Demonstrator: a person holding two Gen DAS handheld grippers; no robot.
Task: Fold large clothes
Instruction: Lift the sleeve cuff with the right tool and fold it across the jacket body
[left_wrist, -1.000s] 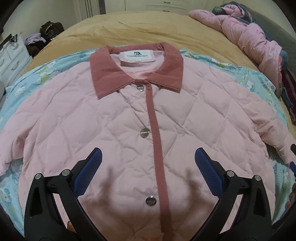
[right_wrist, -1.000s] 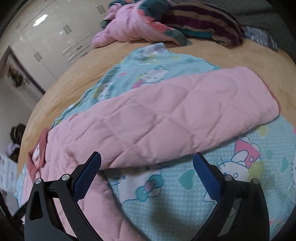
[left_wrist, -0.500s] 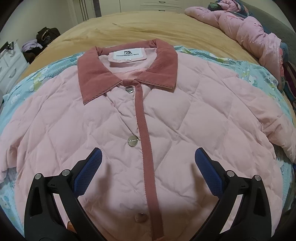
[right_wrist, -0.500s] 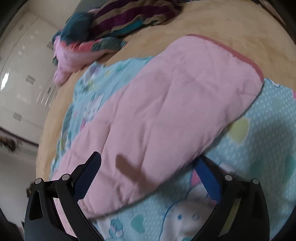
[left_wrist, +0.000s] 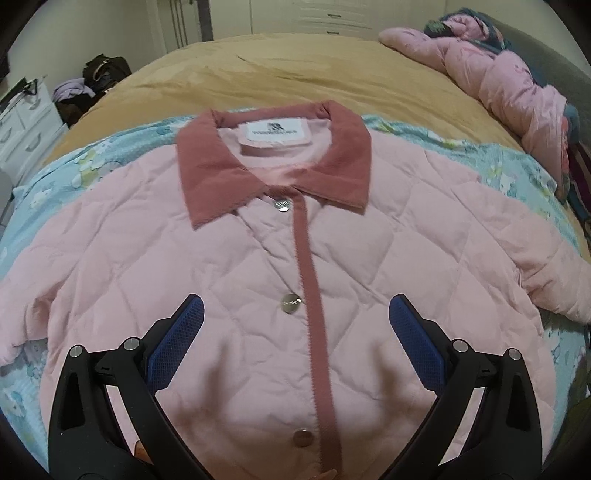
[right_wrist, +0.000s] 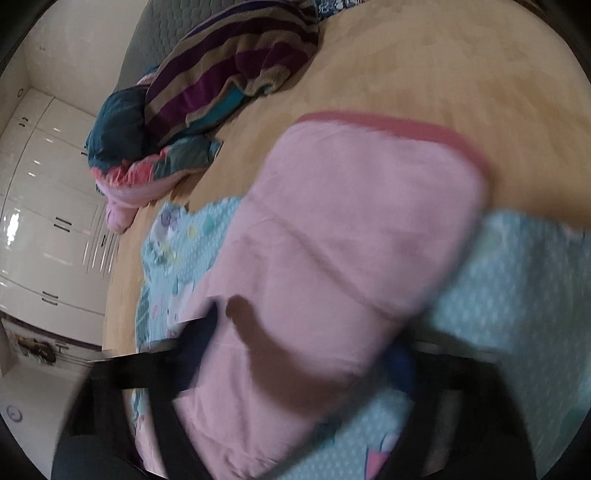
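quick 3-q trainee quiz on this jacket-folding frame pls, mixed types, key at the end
1. True or false: the pink quilted jacket lies front up, buttoned, with its collar on the far side from the left gripper.
2. What lies between the jaws of the right gripper? A) the striped blanket B) the jacket's sleeve C) nothing
3. What lies directly under the jacket?

Key
1. True. The left gripper's jaws stand wide apart above the jacket's front, holding nothing.
2. B. The jaws are closing around the sleeve; blur hides whether the pads press it yet.
3. A light blue cartoon-print sheet, spread over the tan bedcover.
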